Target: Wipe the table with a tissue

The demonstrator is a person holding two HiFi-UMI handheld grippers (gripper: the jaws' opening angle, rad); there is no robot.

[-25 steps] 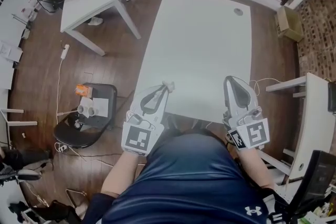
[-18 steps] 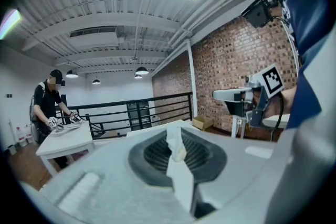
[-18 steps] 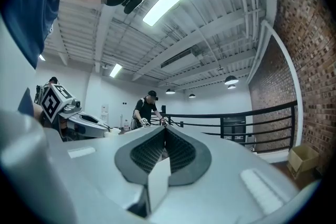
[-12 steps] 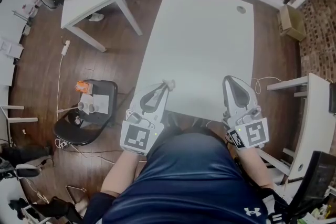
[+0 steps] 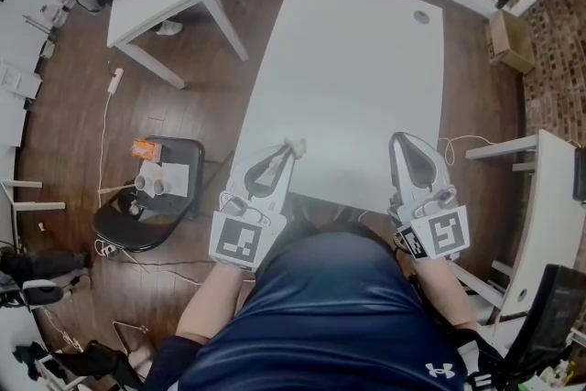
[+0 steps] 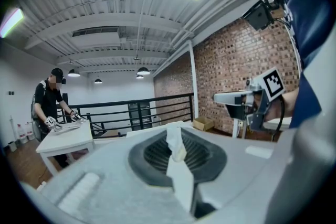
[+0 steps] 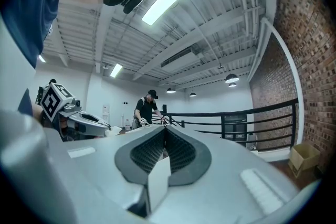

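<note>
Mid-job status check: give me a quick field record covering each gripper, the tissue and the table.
left gripper: shut on a crumpled white tissue, over the near left corner of the white rectangular table
right gripper: jaws together, nothing between them, over the table's near edge
tissue touching table: cannot tell
wiping: no sign of it yet

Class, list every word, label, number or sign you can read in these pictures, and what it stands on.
No readable words or numbers.
Left gripper and right gripper cubes: square marker patterns, no letters.
Shirt logo: a symbol, no letters.
Orange packet on the chair: print too small to read.
</note>
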